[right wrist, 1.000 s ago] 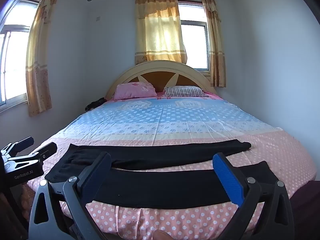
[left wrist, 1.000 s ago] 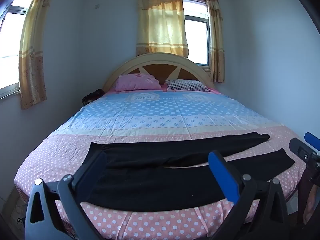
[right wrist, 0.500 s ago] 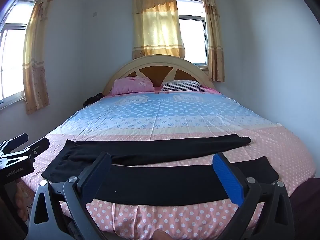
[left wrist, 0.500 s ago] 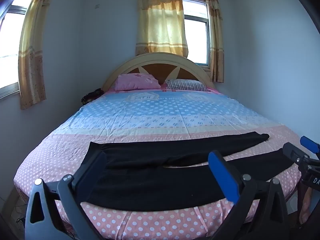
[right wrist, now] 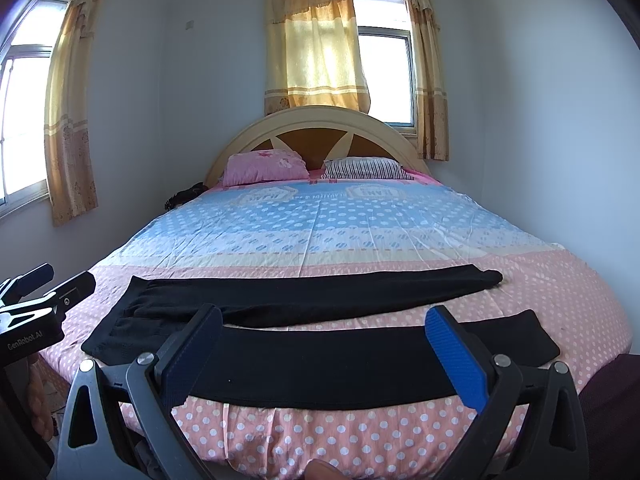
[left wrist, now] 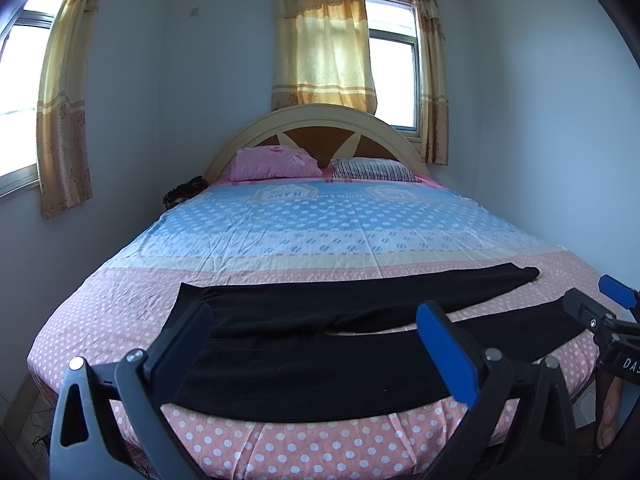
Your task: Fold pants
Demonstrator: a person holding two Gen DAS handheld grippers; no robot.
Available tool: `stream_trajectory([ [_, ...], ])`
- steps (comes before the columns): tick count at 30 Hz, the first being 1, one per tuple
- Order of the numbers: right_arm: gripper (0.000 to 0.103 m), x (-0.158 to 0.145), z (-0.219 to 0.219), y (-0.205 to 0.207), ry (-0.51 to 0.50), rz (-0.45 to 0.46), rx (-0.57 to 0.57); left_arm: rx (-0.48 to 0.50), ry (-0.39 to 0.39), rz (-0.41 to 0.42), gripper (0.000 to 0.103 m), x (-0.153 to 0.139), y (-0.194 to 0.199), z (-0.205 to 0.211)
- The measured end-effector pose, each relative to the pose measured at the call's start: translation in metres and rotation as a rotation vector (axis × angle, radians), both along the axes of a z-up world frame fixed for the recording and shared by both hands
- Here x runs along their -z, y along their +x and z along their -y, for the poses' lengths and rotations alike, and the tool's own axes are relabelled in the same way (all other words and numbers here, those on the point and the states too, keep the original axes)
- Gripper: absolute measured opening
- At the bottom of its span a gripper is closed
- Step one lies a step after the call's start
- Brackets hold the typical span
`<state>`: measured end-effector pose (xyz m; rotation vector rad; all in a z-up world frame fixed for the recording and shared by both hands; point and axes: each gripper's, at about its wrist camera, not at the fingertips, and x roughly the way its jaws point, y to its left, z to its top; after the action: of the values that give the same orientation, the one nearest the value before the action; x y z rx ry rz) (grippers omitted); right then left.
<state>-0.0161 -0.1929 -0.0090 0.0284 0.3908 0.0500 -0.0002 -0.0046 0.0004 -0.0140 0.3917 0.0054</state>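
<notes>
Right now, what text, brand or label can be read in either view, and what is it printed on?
"GenRobot.AI": white print on the body of the left gripper, seen in the right wrist view.
"DAS", cut off by the frame edge: on the right gripper body.
Upside-down badge lettering on the bed sheet near the pillows: too blurred to read.

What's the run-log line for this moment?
stage: pre-grasp | pants: flat on bed, legs apart, unfolded | left gripper: open, empty | right gripper: open, empty
</notes>
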Motion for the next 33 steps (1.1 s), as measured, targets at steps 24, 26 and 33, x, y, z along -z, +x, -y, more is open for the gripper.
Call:
stream_trajectory([
  [24,0.102,0.001,0.001,0.002,0.003,-0.01,0.002,0.007,0.007,-0.017,0.103,0.01,0.002,0.001],
  [26,0.102,0.001,0.001,0.002,0.003,-0.01,0.001,0.008,0.005,-0.017,0.103,0.01,0.002,0.002],
  [33,0.102,0.002,0.0,0.002,0.001,-0.01,0.001,0.009,0.005,-0.018,0.103,0.01,0.002,0.001],
])
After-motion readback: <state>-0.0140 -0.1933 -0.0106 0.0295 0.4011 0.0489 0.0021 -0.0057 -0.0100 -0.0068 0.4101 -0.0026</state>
